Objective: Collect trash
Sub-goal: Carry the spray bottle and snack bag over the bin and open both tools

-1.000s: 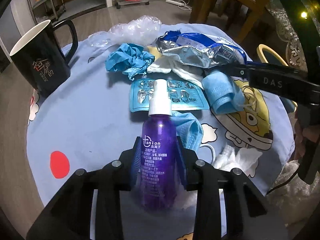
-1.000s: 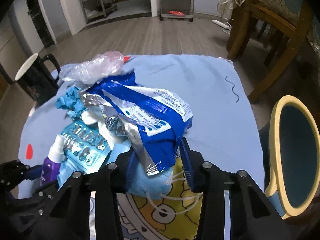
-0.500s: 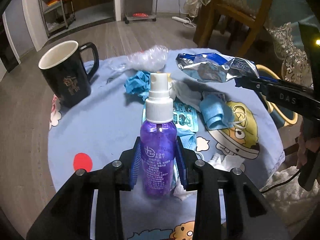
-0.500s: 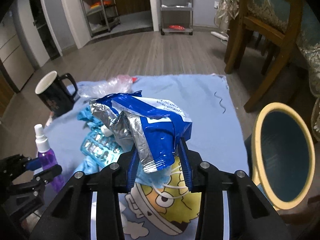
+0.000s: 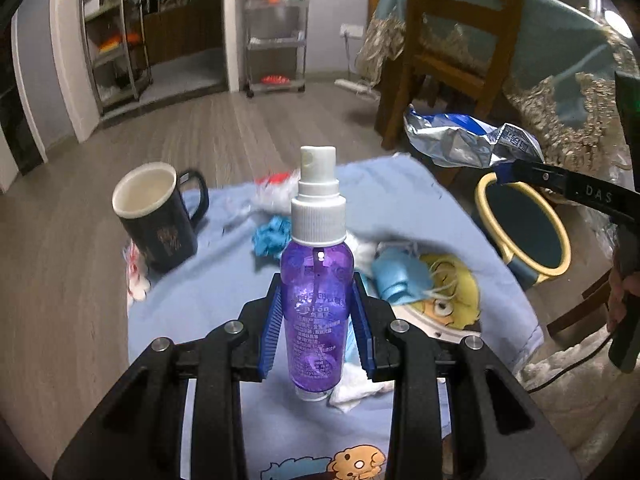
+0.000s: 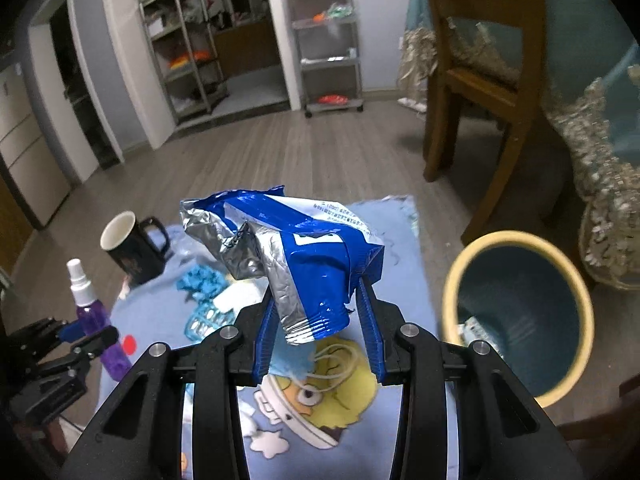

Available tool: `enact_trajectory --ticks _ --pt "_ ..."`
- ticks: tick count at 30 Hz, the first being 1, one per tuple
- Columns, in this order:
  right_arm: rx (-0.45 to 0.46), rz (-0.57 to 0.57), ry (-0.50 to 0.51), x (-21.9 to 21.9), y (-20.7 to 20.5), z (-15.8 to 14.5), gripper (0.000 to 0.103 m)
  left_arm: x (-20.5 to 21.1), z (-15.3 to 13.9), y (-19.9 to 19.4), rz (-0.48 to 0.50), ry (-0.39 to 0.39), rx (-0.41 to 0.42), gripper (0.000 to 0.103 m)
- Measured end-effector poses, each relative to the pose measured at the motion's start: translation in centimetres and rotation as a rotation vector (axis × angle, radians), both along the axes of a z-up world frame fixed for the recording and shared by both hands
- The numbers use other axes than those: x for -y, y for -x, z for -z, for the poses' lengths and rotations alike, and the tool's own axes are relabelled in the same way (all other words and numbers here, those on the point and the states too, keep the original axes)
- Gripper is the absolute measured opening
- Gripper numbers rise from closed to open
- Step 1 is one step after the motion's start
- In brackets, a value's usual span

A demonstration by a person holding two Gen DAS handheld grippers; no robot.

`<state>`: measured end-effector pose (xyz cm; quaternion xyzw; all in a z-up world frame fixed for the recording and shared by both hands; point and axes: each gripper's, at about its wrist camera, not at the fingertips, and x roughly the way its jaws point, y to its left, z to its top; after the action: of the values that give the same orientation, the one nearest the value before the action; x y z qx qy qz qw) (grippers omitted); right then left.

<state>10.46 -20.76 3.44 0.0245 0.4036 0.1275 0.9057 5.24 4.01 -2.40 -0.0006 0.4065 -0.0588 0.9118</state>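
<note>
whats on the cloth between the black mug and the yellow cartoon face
In the left wrist view, between the black mug and the yellow cartoon face lie a crumpled blue glove, white tissue and a blue face mask; the held purple spray bottle hides part.

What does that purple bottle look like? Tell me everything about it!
The purple bottle is small, see-through plastic, with a white spray top and faint white writing on its front. It stands upright between the left gripper, whose blue ribbed pads press on both its sides. It is lifted clear above the blue cloth and touches nothing but those pads. How much liquid is inside cannot be told.
</note>
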Motion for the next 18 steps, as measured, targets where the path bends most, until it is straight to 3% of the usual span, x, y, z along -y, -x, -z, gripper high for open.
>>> enact_trajectory --ticks 5,11,18 --pt "0.033 0.086 -0.047 4.8 0.5 -2.9 0.040 1.5 -2.0 0.4 0.032 -0.013 0.036 0.032" --pt "0.094 0.192 -0.025 11.4 0.9 -5.8 0.040 4.1 -3.4 0.3 0.078 0.016 0.054 0.032" --pt "0.061 0.319 -0.147 17.7 0.5 -4.5 0.040 9.1 -4.2 -0.1 0.176 -0.002 0.065 0.032"
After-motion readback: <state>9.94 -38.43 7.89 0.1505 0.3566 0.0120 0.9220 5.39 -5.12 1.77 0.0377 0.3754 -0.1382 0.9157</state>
